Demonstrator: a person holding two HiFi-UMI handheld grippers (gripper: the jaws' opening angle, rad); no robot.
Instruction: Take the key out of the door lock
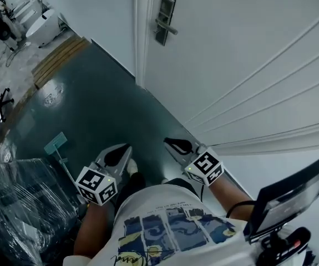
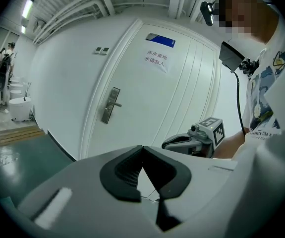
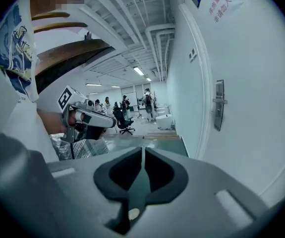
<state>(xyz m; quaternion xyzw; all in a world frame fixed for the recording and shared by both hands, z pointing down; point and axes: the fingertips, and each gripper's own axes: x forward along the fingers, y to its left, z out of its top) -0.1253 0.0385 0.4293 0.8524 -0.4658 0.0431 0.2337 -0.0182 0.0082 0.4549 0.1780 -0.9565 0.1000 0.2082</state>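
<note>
Left gripper (image 2: 142, 148): black jaws pressed together, holding nothing.
Right gripper (image 3: 142, 148): black jaws closed tip to tip, empty.
Silver lock plate with lever handle (image 1: 165, 20): on the white panelled door (image 1: 248, 65), well apart from both grippers.
Key: too small to make out.

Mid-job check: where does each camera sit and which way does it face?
Head view: on the person's head, looking steeply down at floor and door; left gripper, right gripper and shirt show.
Left gripper view: on the left gripper, facing the door over its shut jaws; right gripper and shirt show.
Right gripper view: on the right gripper, looking along the door toward the hall; left gripper and shirt show.
Shared: all three show the lock.
</note>
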